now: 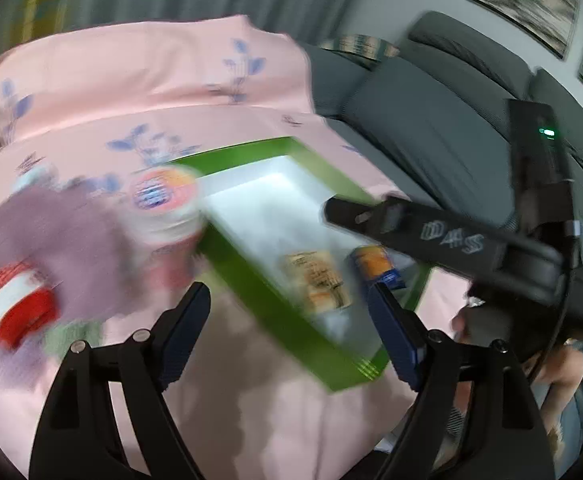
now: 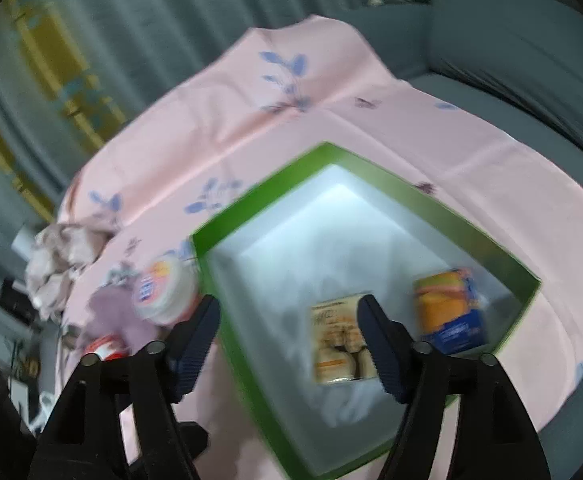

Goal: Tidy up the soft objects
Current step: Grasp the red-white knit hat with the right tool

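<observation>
A green box (image 2: 487, 240) with a white inside sits open on a pink cloth (image 2: 331, 120) printed with blue leaf sprigs; in the right wrist view one corner points away from the camera, so it reads as a diamond, while in the left wrist view its long axis runs from upper left to lower right. Inside, near the close end, lie two soft packets: a tan-and-orange packet (image 2: 337, 340) lying flat with its long axis running toward the camera, and an orange-and-blue packet (image 2: 449, 308) just beside the right wall, tilted slightly. Print on both is too blurred to read. The far half of the box floor is bare white. The left gripper (image 1: 291, 316) is released, its jaws spread wide with nothing between them, over the box's near left wall. The right gripper (image 2: 291, 334) is likewise spread wide and grasping nothing, hanging above the tan packet and the left wall. Outside the box's left wall stand a round tub (image 1: 167, 200) with an orange-and-blue lid label, unreadable, a fuzzy mauve cloth (image 1: 59, 240) and a red-and-white container (image 1: 15, 304), crowded close together. In the left wrist view the other gripper's black body bears raised letters, seemingly "DAS". A grey sofa (image 1: 431, 128) lies beyond the cloth's right edge.
</observation>
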`<state>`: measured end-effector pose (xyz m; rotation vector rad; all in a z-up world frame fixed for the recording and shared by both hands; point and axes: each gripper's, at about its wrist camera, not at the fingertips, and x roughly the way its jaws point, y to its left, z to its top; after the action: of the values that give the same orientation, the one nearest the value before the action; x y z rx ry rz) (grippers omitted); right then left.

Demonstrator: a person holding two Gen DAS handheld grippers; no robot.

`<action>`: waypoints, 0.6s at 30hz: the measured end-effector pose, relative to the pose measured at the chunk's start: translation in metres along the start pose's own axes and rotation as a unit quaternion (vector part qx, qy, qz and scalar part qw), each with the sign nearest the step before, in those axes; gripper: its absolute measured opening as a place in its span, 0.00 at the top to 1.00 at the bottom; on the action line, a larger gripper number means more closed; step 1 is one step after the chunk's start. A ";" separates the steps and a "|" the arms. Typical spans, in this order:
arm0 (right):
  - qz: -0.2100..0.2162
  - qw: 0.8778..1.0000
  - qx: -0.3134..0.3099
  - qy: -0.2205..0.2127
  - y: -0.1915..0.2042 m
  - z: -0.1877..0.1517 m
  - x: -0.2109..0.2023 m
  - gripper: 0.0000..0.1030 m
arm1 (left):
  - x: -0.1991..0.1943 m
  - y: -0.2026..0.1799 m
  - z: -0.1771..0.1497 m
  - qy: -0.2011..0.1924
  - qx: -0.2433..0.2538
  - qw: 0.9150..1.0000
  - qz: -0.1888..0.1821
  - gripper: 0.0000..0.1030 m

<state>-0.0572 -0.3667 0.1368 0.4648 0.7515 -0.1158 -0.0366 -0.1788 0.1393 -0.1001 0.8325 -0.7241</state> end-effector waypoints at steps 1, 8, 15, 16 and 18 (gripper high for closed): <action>0.009 1.000 -0.008 -0.002 0.007 -0.001 -0.002 0.21 | -0.008 0.007 -0.003 -0.002 -0.005 1.000 0.009 0.21; 0.050 0.996 -0.066 -0.013 0.067 -0.014 -0.006 0.20 | -0.067 0.076 -0.039 -0.045 -0.075 0.990 0.109 0.13; 0.112 0.988 -0.102 0.008 0.123 -0.029 0.015 0.19 | -0.086 0.137 -0.070 -0.057 -0.165 0.971 0.161 0.13; 0.123 0.986 -0.108 0.014 0.132 -0.032 0.020 0.19 | -0.085 0.143 -0.072 -0.051 -0.177 0.968 0.169 0.13; 0.140 0.984 -0.110 0.022 0.143 -0.037 0.030 0.20 | -0.085 0.151 -0.073 -0.042 -0.190 0.964 0.183 0.13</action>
<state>-0.0207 -0.2206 0.1457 0.3573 0.7259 0.2389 -0.0436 0.0028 0.0903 -0.3095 0.8705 -0.2047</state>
